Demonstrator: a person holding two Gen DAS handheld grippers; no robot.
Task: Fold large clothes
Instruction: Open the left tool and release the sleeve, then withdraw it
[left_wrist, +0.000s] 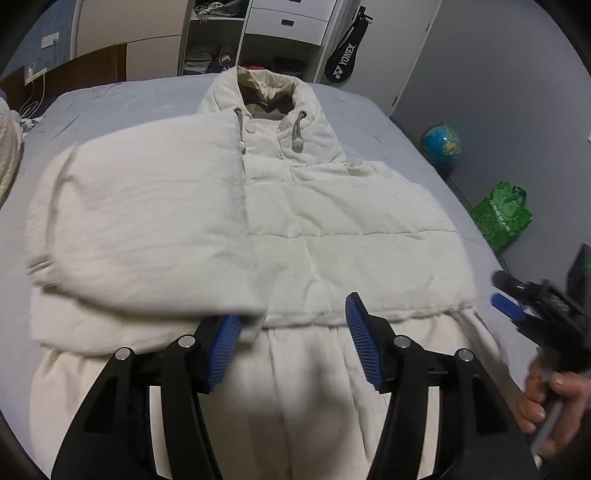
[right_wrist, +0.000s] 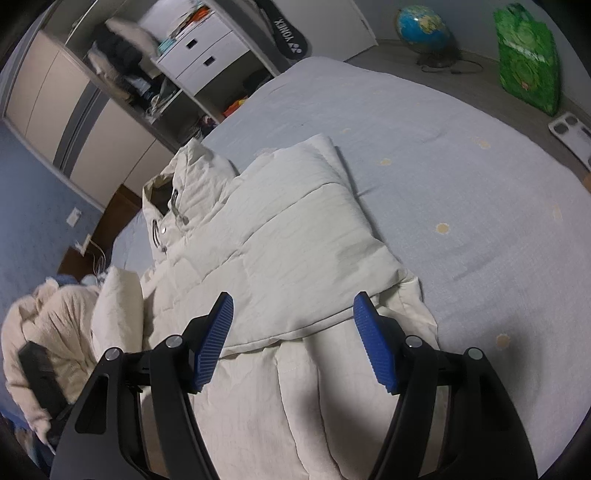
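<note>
**Both claws hover at the hem of a cream puffer jacket, folding partly done**

On the grey-blue bed (right_wrist: 443, 166), the cream hooded puffer jacket (left_wrist: 332, 221) lies face up, collar toward the wardrobe (left_wrist: 236, 37), both sleeves apparently folded across the body. My left claw (left_wrist: 293, 345) hangs over the lower hem, jaws spread wide, holding nothing; a corner of the folded sleeve (left_wrist: 140, 206) sits just beside its left pad. My right claw (right_wrist: 293, 341) is likewise wide open and empty above the hem's right side. As I judge it, the next fold brings the hem up toward the collar. To do it well, I should pinch both hem corners, gathering all layers, lift evenly, and keep the sleeves from sliding out.
</note>
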